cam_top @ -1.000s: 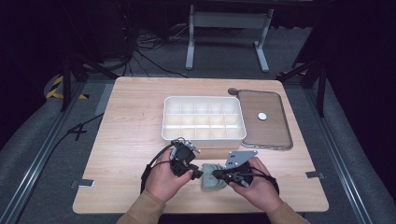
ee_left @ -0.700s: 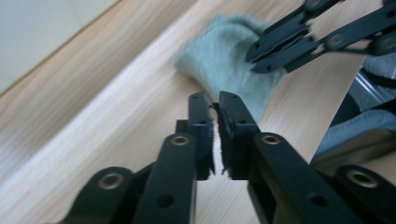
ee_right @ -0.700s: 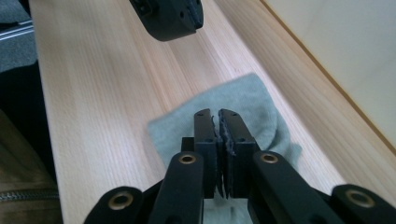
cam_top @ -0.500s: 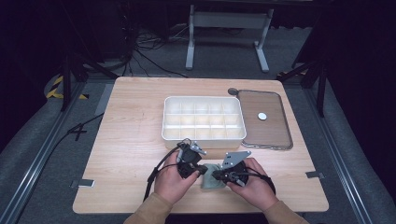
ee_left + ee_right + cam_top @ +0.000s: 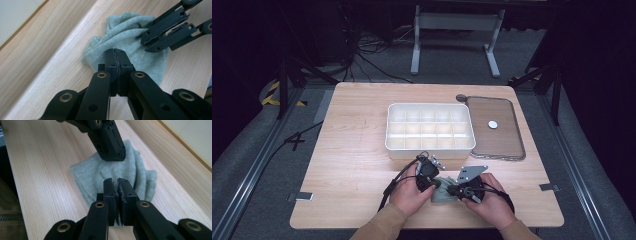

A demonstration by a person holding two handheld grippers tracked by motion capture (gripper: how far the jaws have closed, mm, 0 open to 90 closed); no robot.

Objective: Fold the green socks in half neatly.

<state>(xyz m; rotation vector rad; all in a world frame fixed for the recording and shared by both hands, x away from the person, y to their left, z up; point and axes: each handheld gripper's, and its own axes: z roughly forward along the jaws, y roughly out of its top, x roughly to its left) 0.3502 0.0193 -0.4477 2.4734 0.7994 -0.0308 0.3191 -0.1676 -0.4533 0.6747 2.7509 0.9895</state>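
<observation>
1. Where both hands meet lies one grey-green cloth (image 5: 443,195), with one white compartment tray (image 5: 430,128) and one lidded brown case (image 5: 497,130) beyond.
2. Pale wooden table (image 5: 352,150); dark room, grey floor.
3. Left gripper (image 5: 117,55) has just been closing and pinches the cloth's near edge; right gripper (image 5: 117,185), jaws together, grips its opposite edge.

Near edge of the bench (image 5: 347,150): left hand-held gripper (image 5: 428,176) and right hand-held gripper (image 5: 460,190) meet over a crumpled grey-green cloth (image 5: 443,196), both touching it. Just beyond, white compartment tray (image 5: 430,129); to its right, touching, a dark lid (image 5: 497,131) with a white disc (image 5: 493,124).
</observation>
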